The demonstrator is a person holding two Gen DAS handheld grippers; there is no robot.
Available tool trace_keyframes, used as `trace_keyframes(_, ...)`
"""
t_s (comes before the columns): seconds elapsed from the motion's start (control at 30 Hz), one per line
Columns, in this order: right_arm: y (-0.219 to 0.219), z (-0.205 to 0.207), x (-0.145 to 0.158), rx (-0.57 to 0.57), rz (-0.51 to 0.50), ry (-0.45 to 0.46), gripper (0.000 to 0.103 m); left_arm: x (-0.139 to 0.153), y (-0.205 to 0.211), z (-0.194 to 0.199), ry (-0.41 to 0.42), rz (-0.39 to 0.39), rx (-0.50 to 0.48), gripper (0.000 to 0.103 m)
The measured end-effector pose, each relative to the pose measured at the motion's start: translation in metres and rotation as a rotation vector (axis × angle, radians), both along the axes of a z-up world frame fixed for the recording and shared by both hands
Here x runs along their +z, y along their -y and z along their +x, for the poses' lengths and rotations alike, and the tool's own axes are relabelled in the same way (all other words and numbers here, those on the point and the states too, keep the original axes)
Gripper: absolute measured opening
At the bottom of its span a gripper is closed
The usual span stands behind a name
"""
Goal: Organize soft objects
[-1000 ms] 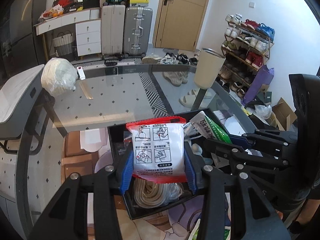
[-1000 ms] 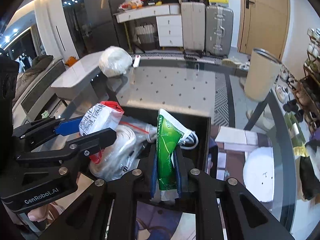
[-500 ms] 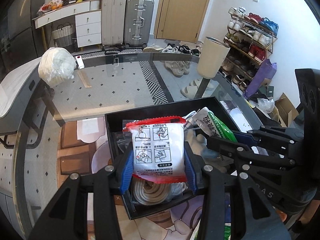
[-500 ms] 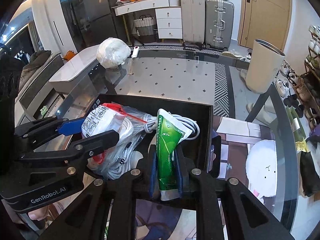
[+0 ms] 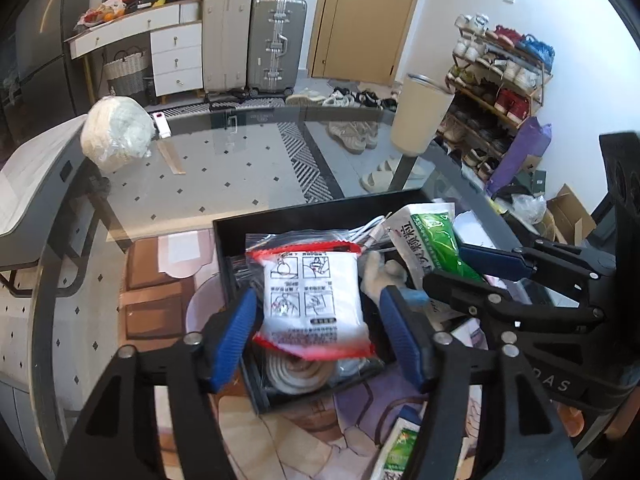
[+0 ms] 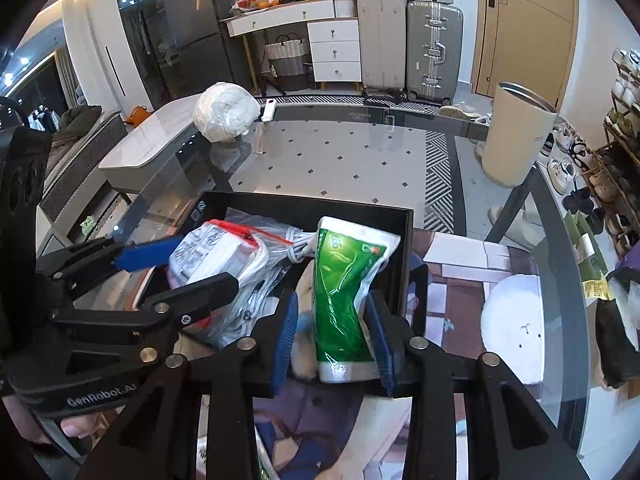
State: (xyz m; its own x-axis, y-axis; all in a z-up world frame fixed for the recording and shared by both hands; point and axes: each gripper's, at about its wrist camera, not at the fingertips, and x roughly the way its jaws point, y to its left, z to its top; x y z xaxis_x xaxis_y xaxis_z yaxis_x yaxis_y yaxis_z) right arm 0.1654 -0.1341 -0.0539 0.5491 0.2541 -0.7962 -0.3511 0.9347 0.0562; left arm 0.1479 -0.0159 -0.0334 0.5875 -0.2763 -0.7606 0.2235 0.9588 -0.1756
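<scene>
A black open box (image 5: 280, 226) (image 6: 320, 204) sits on the glass table and holds a bagged white cable (image 5: 296, 372) (image 6: 256, 280) and a beige plush toy (image 5: 380, 276). My left gripper (image 5: 316, 312) is open over the box; a white packet with red edges (image 5: 314, 300) (image 6: 212, 252) lies between its spread jaws, no pad touching it. My right gripper (image 6: 332, 312) is also open around a green and white packet (image 6: 344, 292) (image 5: 434, 240), which leans in the box with gaps to both pads.
A white bagged bundle (image 5: 116, 138) (image 6: 226, 112) lies at the table's far left. A beige bin (image 6: 516, 136) stands beyond the right edge. A green packet (image 5: 400, 444) lies near the front edge. A dark bag (image 6: 616, 328) sits at the right.
Both grippers have opened and let go of their packets over the black box. Both have dropped lower toward the box; the packets now rest inside it.
</scene>
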Motion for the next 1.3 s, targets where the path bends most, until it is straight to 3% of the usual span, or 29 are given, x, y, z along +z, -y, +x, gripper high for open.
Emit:
trace_keyframes(0.07,0.004,-0.009,0.007,0.014,0.008,0.007,0.043,0.005,-0.003,-0.007,0.013,-0.01,0.002,0.065)
trace_keyframes(0.27,0.015,-0.047,0.018,0.067,-0.007,0.001,0.044,0.015,0.001,-0.044,0.009,0.011,-0.058,0.065)
trace_keyframes(0.43,0.025,-0.087,0.012,0.15,-0.043,-0.059,0.044,0.008,0.015,-0.082,-0.01,0.042,-0.141,0.065)
trace_keyframes(0.63,0.028,-0.135,-0.011,0.285,-0.083,-0.191,0.044,-0.035,0.029,-0.115,-0.193,0.062,-0.244,0.065)
trace_keyframes(0.77,0.02,-0.164,-0.03,0.395,-0.092,-0.289,0.048,-0.048,0.036,-0.131,-0.252,0.042,-0.291,0.065)
trace_keyframes(0.9,0.01,-0.183,-0.044,0.468,-0.153,-0.316,0.063,-0.05,0.041,-0.134,-0.264,0.048,-0.296,0.065)
trace_keyframes(1.23,0.006,-0.181,-0.064,0.499,-0.242,-0.348,0.069,-0.048,0.037,-0.125,-0.241,0.054,-0.257,0.065)
trace_keyframes(1.27,0.004,-0.183,-0.062,0.509,-0.249,-0.327,0.065,-0.048,0.036,-0.124,-0.243,0.058,-0.256,0.065)
trace_keyframes(1.3,0.005,-0.182,-0.061,0.502,-0.243,-0.327,0.046,-0.049,0.035,-0.123,-0.243,0.062,-0.252,0.065)
